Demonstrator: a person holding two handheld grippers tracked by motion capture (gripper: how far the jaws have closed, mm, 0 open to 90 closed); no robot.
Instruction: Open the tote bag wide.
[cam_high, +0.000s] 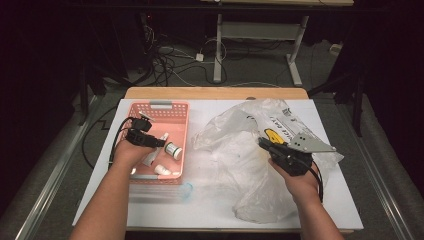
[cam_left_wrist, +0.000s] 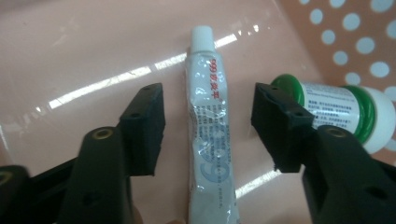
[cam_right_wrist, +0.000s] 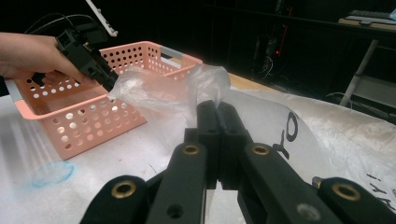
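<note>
at the white tabletop (cam_high: 210, 200), our left gripper (cam_left_wrist: 208, 128) reached down into the pink basket (cam_high: 177, 112), its jaws spread on either side of a white tube (cam_left_wrist: 210, 121) lying flat on the basket floor, neither pad touching it. a green-capped bottle (cam_left_wrist: 345, 109) lay just beside. our right gripper (cam_right_wrist: 217, 116) had its jaws pressed together, pinching the clear plastic bag (cam_right_wrist: 187, 91).

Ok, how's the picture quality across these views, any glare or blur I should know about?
High view: dark surroundings, white table brightly lit, basket contents small. Left gripper view: sharp on the tube, with streaks of glare across the basket floor. Right gripper view: the plastic bag looks hazy and the background is black.
</note>
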